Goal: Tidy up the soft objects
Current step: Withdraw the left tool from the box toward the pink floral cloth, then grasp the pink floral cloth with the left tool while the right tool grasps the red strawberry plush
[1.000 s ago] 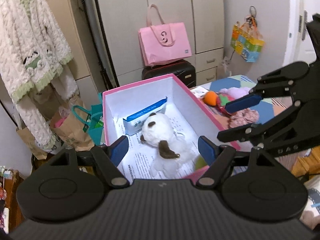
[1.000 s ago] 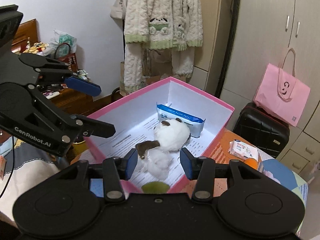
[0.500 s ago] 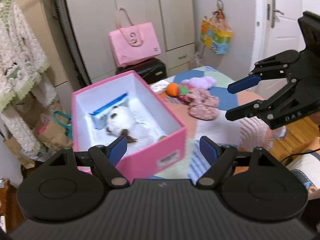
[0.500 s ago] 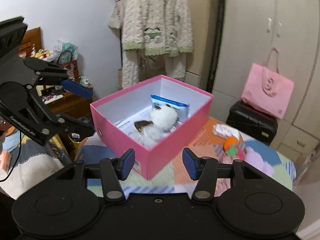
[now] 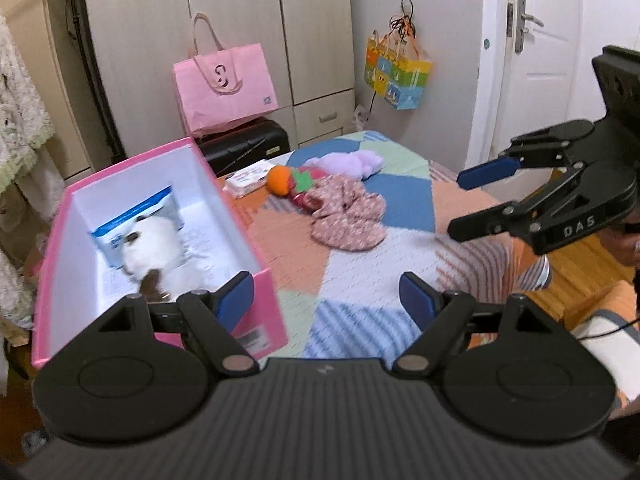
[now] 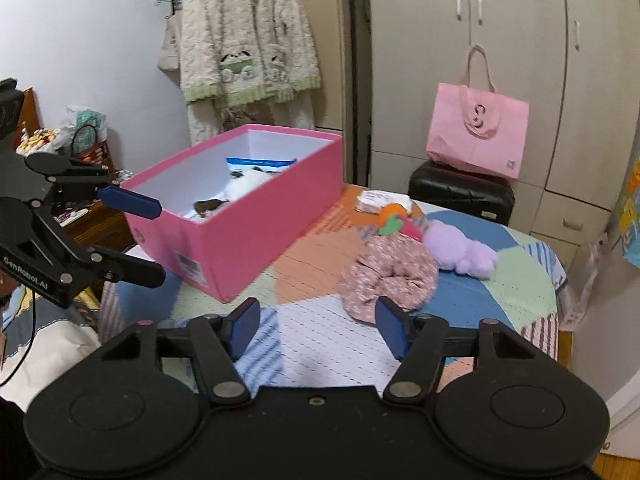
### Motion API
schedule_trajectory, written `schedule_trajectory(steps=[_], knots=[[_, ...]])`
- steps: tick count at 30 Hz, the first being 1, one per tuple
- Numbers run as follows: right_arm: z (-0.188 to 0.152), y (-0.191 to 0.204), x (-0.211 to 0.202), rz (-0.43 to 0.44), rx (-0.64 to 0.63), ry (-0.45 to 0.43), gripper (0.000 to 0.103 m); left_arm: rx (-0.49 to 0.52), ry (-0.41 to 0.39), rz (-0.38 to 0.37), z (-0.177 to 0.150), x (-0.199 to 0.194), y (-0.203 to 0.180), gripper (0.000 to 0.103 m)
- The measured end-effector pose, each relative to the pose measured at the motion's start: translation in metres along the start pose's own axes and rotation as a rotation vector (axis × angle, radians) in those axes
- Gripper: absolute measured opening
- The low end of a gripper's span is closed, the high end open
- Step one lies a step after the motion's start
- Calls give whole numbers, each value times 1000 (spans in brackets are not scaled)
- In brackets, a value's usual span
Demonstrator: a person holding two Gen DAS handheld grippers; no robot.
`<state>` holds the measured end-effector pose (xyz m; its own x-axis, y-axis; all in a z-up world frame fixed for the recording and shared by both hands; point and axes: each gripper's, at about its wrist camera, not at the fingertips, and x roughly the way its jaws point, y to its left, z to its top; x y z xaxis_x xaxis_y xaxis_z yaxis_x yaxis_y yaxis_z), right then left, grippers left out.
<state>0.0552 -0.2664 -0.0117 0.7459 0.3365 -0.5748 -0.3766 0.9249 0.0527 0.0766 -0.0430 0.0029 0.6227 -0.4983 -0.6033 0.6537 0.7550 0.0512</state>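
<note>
A pink box [image 5: 260, 300] [image 6: 256, 224] stands on the left of the patchwork table and holds a white-and-brown plush dog [image 5: 160, 248] [image 6: 244, 184] and a blue-white packet [image 5: 136, 216]. On the table beyond lie a pink floral cloth [image 5: 348, 216] [image 6: 392, 276], a purple plush [image 5: 352, 160] [image 6: 460, 248] and an orange carrot toy [image 5: 284, 180] [image 6: 394, 216]. My left gripper [image 5: 328, 300] [image 6: 136, 236] is open and empty above the table's near edge. My right gripper [image 6: 316, 324] [image 5: 468, 200] is open and empty, just short of the floral cloth.
A tissue pack [image 5: 248, 178] [image 6: 380, 200] lies behind the carrot toy. A pink tote [image 6: 476, 132] sits on a black suitcase [image 6: 460, 192] by the wardrobe. A fleece jacket [image 6: 244, 40] hangs left. A colourful bag [image 5: 396, 68] hangs by the door.
Both grippers have pulled back from above the box and turned right toward the toys on the table. The plush dog stays in the box. Both stay open.
</note>
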Motion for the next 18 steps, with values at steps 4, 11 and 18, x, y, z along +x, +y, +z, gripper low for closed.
schedule_trajectory(steps=[4,11,18], knots=[[4,-22,10,11,39,-4,72,-19,-32,-32,8,20,-12,79],[17,-60,33,35,94,-11,73,-53,-56,-32,18,59,-19,79],[32,-86,57,67,138,-2,73,-72,-78,-14,26,96,-23,79]])
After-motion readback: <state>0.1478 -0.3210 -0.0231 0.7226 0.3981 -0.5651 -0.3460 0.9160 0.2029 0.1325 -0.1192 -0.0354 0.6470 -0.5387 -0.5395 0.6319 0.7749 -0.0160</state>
